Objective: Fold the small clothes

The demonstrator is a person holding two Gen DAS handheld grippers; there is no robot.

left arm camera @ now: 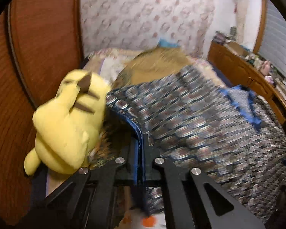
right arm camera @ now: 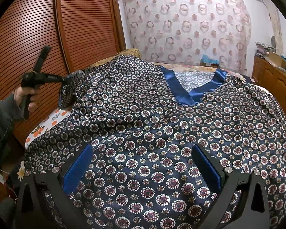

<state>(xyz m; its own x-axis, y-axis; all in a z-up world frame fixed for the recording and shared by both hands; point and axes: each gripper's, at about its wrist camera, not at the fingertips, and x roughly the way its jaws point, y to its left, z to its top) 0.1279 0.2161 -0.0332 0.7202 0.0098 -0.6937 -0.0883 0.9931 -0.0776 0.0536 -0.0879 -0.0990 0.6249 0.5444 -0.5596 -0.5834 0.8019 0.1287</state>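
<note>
The patterned top [right arm camera: 152, 126] lies spread face up across the bed [right arm camera: 47, 122], its blue V-neck [right arm camera: 188, 93] at the end toward the curtain [right arm camera: 186, 24] and its hem nearest the right wrist camera, so its long axis runs from that hem straight away toward the curtain. The cloth looks thin, satiny and light; it will probably slide and slump and hold no crease by itself. The bound edges, sleeve ends and hem corners look like the surest places to pinch, since a mid-panel grab would likely bunch the slick fabric.

The left gripper [left arm camera: 142, 152] is clamped on the blue-trimmed end of the sleeve [right arm camera: 70, 87] on the side of the V-neck toward the wooden doors [right arm camera: 47, 28], lifted off the bed, with a yellow plush toy [left arm camera: 66, 118] just beside it. The right gripper [right arm camera: 143, 169] stands with its jaws wide over the lower body of the top, its blue pads [right arm camera: 78, 168] either side of a patch of cloth, gripping nothing.
</note>
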